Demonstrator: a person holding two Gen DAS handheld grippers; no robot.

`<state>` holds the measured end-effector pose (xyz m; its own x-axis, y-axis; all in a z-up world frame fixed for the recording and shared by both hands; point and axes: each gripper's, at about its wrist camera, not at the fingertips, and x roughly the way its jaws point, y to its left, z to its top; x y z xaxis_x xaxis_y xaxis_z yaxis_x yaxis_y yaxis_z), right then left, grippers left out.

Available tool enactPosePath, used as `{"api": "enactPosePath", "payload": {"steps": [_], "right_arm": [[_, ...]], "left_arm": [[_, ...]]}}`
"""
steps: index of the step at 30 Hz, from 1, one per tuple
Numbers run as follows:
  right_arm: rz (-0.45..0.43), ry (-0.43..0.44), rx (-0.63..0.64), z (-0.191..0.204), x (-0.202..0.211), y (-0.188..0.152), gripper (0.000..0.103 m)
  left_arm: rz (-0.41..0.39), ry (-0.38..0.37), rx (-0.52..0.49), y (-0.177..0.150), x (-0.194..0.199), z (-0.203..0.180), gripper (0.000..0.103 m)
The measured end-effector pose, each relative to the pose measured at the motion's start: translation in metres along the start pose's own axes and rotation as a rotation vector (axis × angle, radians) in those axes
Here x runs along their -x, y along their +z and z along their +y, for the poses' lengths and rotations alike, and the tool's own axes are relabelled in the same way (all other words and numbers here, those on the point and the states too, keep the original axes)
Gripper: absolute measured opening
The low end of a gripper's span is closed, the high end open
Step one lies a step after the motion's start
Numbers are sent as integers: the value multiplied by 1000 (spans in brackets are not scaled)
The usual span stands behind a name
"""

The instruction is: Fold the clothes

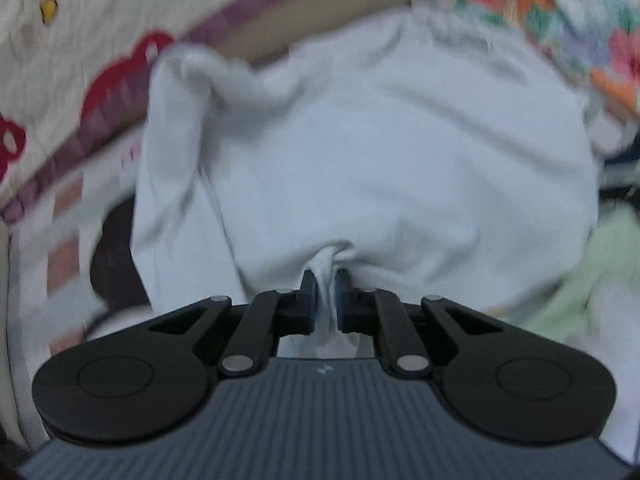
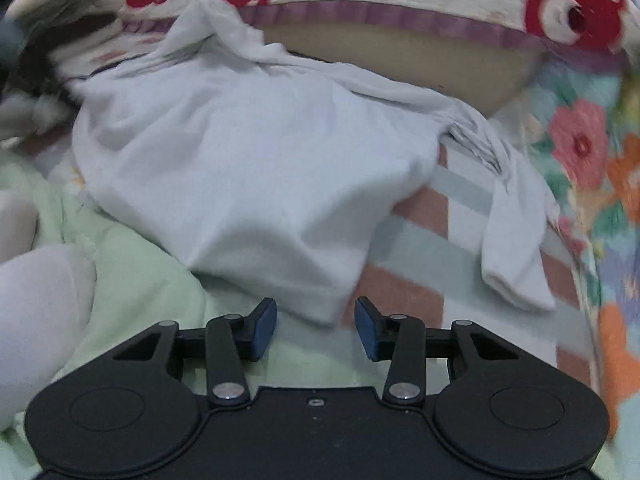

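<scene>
Plainly, a white garment (image 2: 248, 152) lies crumpled on the striped bedding (image 2: 420, 248).
Left gripper (image 1: 325, 296) pinches a bunched fold at the garment's six-o'clock hem; right gripper (image 2: 316, 328) stands half-wide, its pads flanking the near corner without pressing. A floral quilt (image 2: 580, 148) lies at three o'clock.

motion smears my left view, so the red-flowered cream quilt (image 1: 60, 80) shows no clean edges, the pale green cloth (image 1: 580, 280) runs off the right edge, and the crumpled white cotton garment (image 1: 360, 140) hides the bedding beneath.
</scene>
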<state>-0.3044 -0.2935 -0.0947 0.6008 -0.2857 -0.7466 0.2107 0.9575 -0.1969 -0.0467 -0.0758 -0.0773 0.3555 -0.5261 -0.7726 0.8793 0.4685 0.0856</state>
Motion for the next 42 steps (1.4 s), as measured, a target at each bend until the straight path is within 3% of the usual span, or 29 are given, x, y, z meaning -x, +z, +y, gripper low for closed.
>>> {"api": "enactPosePath", "payload": {"steps": [2, 3, 6, 8, 10, 13, 15, 18, 20, 22, 25, 26, 27, 31, 35, 42], "right_arm": [[-41, 2, -60, -16, -4, 14, 4], [-62, 4, -90, -25, -6, 21, 3], [-131, 7, -204, -52, -11, 43, 3], [-198, 23, -420, -90, -13, 58, 3], [-187, 45, -574, -120, -21, 73, 3], [-85, 9, -588, -139, -39, 94, 3], [-69, -22, -559, -142, -50, 100, 3], [-69, -40, -551, -147, -70, 99, 3], [-46, -60, -534, -146, -81, 100, 3], [-43, -49, -511, -141, -85, 102, 6], [-90, -23, -495, -136, -80, 98, 15], [-109, -8, -518, -137, -77, 93, 27], [-124, 5, -553, -139, -75, 87, 32], [-124, 40, -665, -140, -70, 58, 32], [-98, 58, -689, -134, -72, 38, 33], [-138, 113, -758, -133, -77, 34, 33]], "left_arm": [[-68, -11, 54, 18, 5, 11, 9], [-97, -12, 82, 27, 6, 17, 9], [-126, 8, 165, 48, -4, 39, 9], [-147, -66, 169, 55, -7, 47, 9], [-140, -103, 174, 60, -10, 51, 9], [-87, -64, 223, 53, -28, 58, 10], [-26, -39, 306, 46, -46, 69, 11], [-22, -27, 304, 39, -53, 70, 15], [-43, -21, 212, 39, -46, 58, 17], [-38, -10, 124, 36, -42, 45, 20], [-12, -19, 114, 27, -40, 44, 20], [-10, -21, 127, 26, -40, 46, 20], [-8, -23, 140, 24, -40, 48, 20], [-11, -40, 198, 20, -39, 57, 22], [-11, -38, 196, 21, -40, 56, 24], [-39, 7, 191, 20, -30, 55, 29]]}}
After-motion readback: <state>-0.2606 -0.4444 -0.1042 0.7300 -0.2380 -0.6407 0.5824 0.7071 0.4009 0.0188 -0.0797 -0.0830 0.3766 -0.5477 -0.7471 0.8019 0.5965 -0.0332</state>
